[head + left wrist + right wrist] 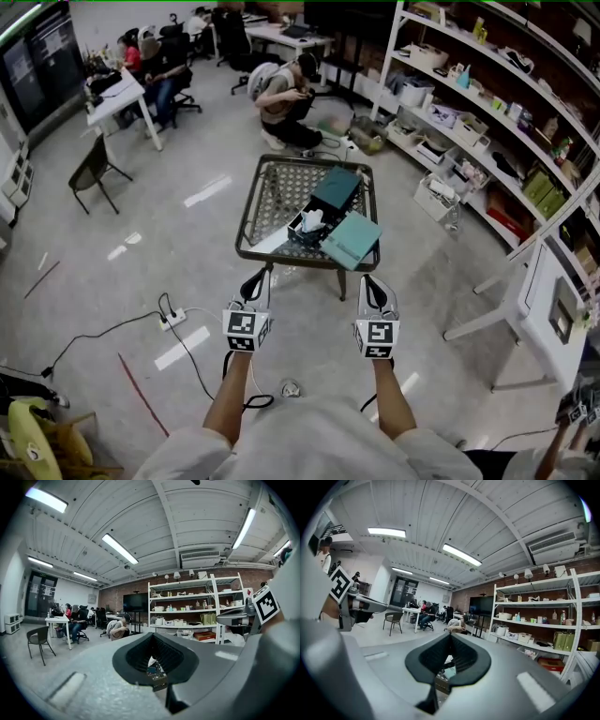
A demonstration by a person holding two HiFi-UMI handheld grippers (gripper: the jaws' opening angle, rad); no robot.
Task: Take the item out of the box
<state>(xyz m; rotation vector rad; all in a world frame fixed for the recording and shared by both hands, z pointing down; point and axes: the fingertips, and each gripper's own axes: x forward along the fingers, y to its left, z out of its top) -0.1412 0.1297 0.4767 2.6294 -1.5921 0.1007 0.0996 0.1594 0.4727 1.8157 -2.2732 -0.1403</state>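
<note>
Teal box (302,234) lying open on mesh table (274,192), white item (312,221) sitting inside, ahead of and well apart from both grippers. Left gripper (257,276) and right gripper (371,281) hovering short of table, jaws closed together, gripping nothing.

The table (272,187) stands at frame centre. On its right half sits the box (302,234) with the item (312,221) in it, a lid (351,240) touching its lower right. Shelves (487,122) fill the upper right.

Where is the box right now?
Head view, centre: the box sits on the mesh table, a teal lid just right of it.
</note>
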